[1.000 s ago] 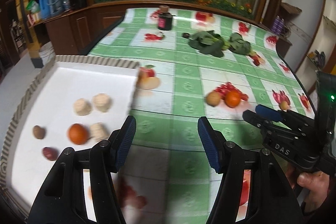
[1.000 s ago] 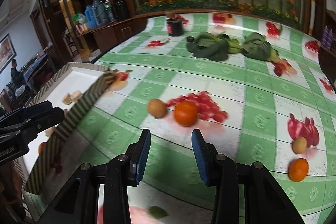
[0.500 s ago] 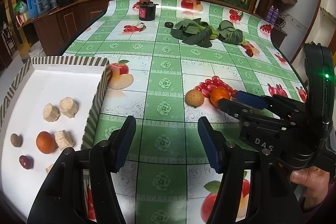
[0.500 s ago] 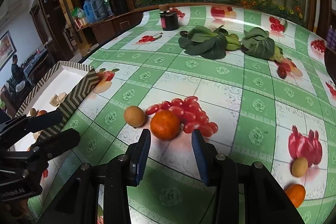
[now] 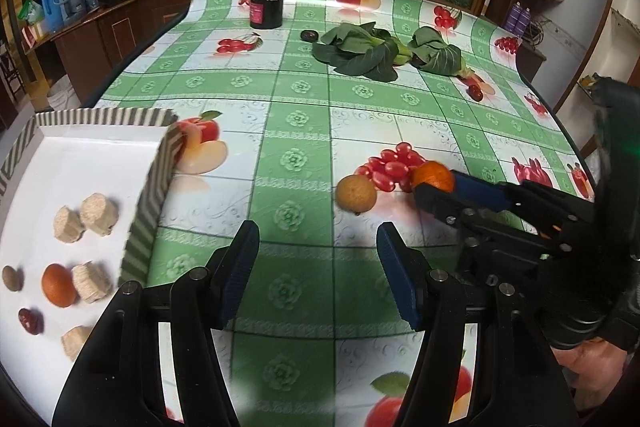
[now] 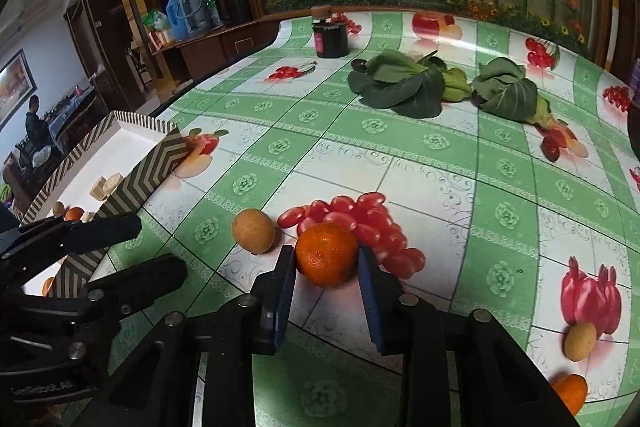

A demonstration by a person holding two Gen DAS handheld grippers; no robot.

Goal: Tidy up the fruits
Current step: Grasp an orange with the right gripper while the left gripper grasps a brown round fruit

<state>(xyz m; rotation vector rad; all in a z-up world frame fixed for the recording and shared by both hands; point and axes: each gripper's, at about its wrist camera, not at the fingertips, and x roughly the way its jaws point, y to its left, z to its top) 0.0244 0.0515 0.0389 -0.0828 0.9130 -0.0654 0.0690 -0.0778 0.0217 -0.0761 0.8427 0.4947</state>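
A green-checked tablecloth (image 6: 460, 163) is spread over the table, with a chevron-edged tray (image 6: 148, 171) set at its left. The right gripper (image 6: 326, 291) has just been closing around an orange (image 6: 326, 253) near the middle; both pads are seen against its sides. The round orange shows no long axis, its dimpled end facing the camera. The left gripper (image 5: 318, 275) is held spread over bare cloth.
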